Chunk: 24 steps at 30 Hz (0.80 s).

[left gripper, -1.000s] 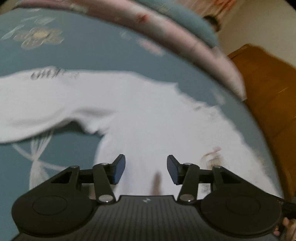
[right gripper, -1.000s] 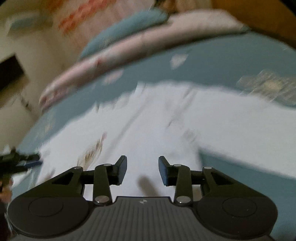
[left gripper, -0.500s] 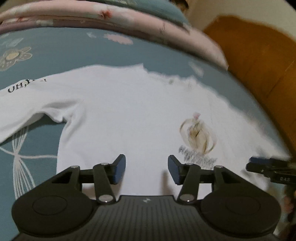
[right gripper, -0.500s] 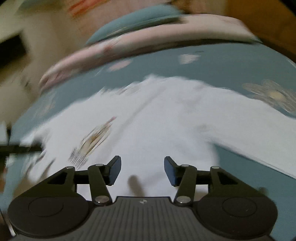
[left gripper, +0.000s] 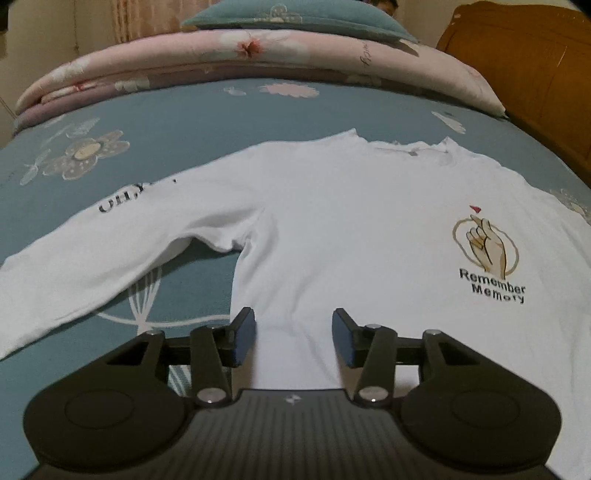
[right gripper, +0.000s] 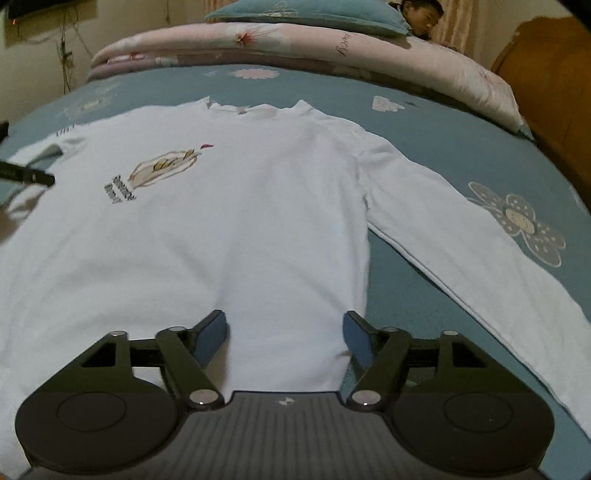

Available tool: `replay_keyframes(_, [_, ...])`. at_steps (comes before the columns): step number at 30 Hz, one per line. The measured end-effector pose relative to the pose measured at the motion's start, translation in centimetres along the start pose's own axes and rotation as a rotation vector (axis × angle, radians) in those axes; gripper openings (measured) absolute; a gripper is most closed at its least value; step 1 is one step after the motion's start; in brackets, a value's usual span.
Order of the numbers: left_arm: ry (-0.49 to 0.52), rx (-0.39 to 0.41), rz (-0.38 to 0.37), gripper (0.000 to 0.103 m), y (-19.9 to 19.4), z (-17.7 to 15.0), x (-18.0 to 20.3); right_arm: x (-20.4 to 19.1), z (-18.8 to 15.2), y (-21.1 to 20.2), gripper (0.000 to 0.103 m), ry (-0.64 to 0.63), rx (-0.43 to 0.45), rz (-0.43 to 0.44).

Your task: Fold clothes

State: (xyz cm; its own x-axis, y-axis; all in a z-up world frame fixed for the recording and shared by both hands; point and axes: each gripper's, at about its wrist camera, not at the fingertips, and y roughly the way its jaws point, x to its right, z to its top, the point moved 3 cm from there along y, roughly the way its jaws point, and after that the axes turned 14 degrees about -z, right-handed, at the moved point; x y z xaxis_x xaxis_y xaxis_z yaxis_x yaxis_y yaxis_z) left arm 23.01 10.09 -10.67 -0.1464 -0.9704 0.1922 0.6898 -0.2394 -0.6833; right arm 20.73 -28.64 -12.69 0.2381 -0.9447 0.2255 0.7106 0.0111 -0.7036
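Shirt: white long-sleeved cotton shirt lying flat, front up, on the bed, collar towards the far quilt and hem towards the cameras.
Sleeves: both spread outwards; the one on the left of the left wrist view carries black lettering near the shoulder, the other angles down to the right in the right wrist view.
Print: a tan hand drawing with a small red mark above it and the words "Remember Memory" on the chest (readable only in the left wrist view).
Bed: teal sheet with grey and white flower pattern, bearing the shirt.
Bedding: folded pink floral quilt along the far side of the bed, with a teal pillow on top of it.
Headboard: brown wooden panel at the right edge.
Left gripper: left gripper over the lower body of the shirt near its side seam, jaws partly spread, nothing between the blue pads.
Right gripper: right gripper over the hem area beside the other side seam, jaws wide apart after just opening further, nothing pinched.
Person: someone's head shows beyond the pillow in the right wrist view.
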Motion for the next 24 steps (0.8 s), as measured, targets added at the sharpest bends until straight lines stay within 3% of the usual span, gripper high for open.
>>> replay_keyframes(4, [0.064,0.028,-0.129,0.056,-0.5,-0.1,2.7,-0.7,-0.2,0.4,0.103,-0.002,0.008,0.063])
replay_keyframes(7, [0.155,0.001,-0.202,0.064,-0.1,-0.8,5.0,-1.4,-0.3,0.2,0.103,-0.028,0.021,0.041])
replay_keyframes(12, [0.225,-0.018,-0.195,0.063,-0.3,-1.1,7.5,-1.5,1.0,-1.4,0.103,-0.004,0.041,0.005])
replay_keyframes(16, [0.268,0.021,-0.214,0.072,-2.7,-1.0,11.1,-4.0,2.6,-4.6,0.103,-0.029,0.119,0.069])
replay_keyframes(18, [0.264,0.012,-0.215,0.072,-4.0,-2.6,12.1,-5.8,2.0,-6.1,0.103,-0.010,0.140,0.087])
replay_keyframes(21, [0.257,0.019,-0.209,0.072,-5.2,-6.2,12.2,-7.8,-0.7,-6.5,0.103,0.039,0.100,0.123])
replay_keyframes(24, [0.265,0.009,-0.151,0.072,-5.8,-9.3,11.1,-8.9,-3.8,-6.0,0.103,0.011,0.060,0.090])
